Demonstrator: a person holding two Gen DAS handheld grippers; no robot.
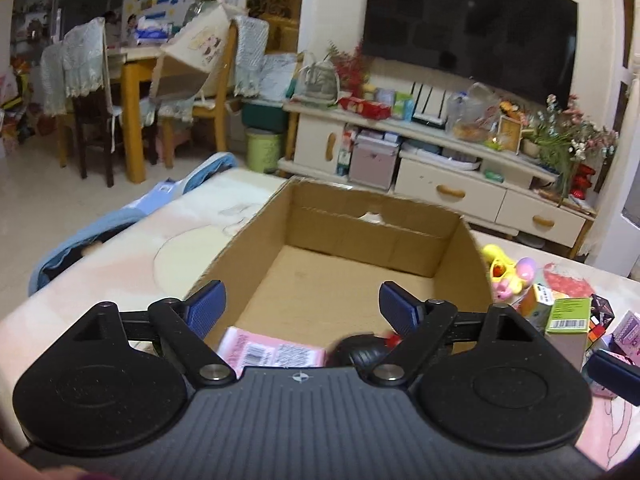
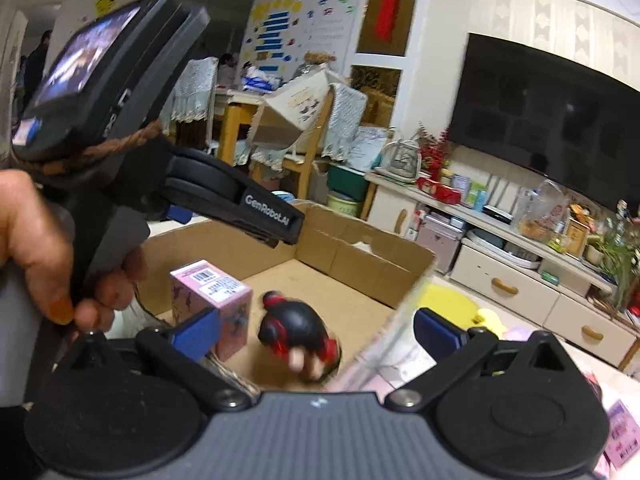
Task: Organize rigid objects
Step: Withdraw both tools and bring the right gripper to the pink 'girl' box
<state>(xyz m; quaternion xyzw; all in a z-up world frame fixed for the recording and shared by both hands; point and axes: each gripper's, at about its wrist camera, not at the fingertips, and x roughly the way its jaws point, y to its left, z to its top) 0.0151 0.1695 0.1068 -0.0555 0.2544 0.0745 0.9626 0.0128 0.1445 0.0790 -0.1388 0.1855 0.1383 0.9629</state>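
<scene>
Sitting inside the open brown cardboard box (image 2: 360,264), at its near end, are two things: a small pink printed carton (image 2: 218,300) with a white barcode label on top, and a glossy black rounded toy figure (image 2: 294,330) with red bands and a pale pink tip. In the right wrist view the carton stands upright at about 9 o'clock of the figure, the two near but apart; the figure is blurred. In the left wrist view the same carton (image 1: 272,350) and figure (image 1: 360,350) show only partly, just beyond the device's body.

The left hand-held gripper (image 1: 302,308) hovers above the box's near end with its blue-padded jaws spread wide and nothing between them: released. A hand (image 2: 44,248) grips its handle in the right wrist view.

The right hand-held gripper (image 2: 316,334) also stands wide apart. A blurred pale streak, seemingly the box's near right wall, crosses between its pads; whether anything is pinched cannot be told, though the pads appear free.

On the pale patterned desk (image 1: 120,256), at 3 o'clock of the box, lie more pieces: a yellow and pink plastic toy (image 1: 506,276), a green printed carton with a barcode (image 1: 568,316), a dark purple angular block (image 1: 602,312) and a small lilac carton (image 1: 628,330).
</scene>
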